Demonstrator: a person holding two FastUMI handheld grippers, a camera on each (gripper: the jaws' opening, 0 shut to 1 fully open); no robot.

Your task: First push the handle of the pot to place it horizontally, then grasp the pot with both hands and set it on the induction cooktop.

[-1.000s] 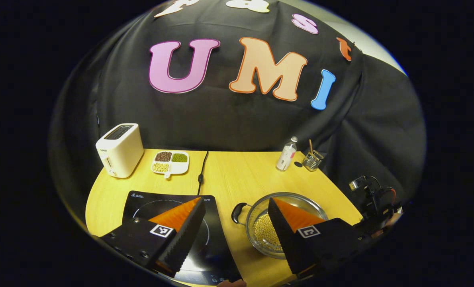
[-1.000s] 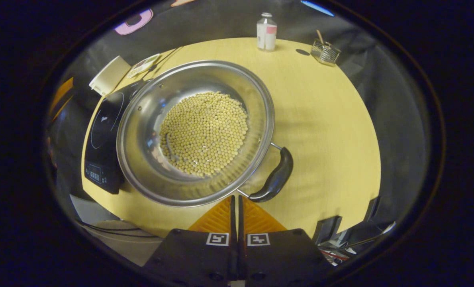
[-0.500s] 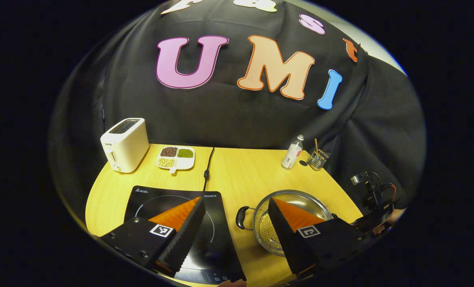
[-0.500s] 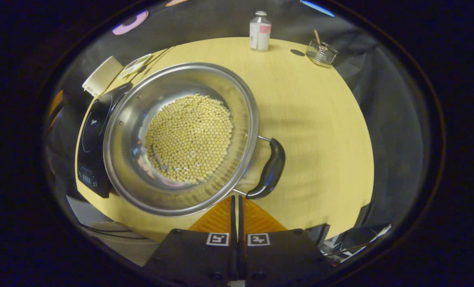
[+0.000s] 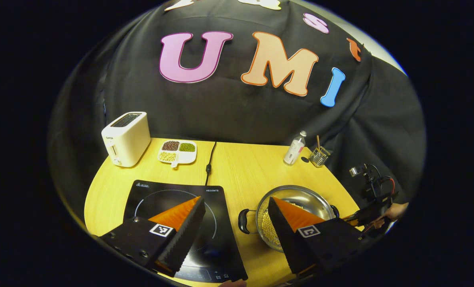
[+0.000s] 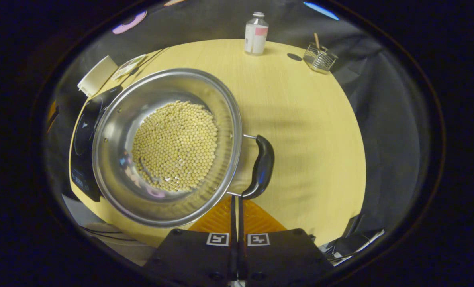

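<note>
Handle (image 6: 261, 167) met our closed right gripper (image 6: 236, 199); our left gripper (image 5: 237, 209) hung open. We should push gently, turning the pot (image 6: 165, 143) near the table's (image 6: 300, 119) front edge.

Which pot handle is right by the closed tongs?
The handle on the pot's bare-table side, at the closed right tongs' tips. The other handle faces the cooktop.

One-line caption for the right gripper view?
Shut right gripper at the black handle of a bean-filled steel pot.
</note>
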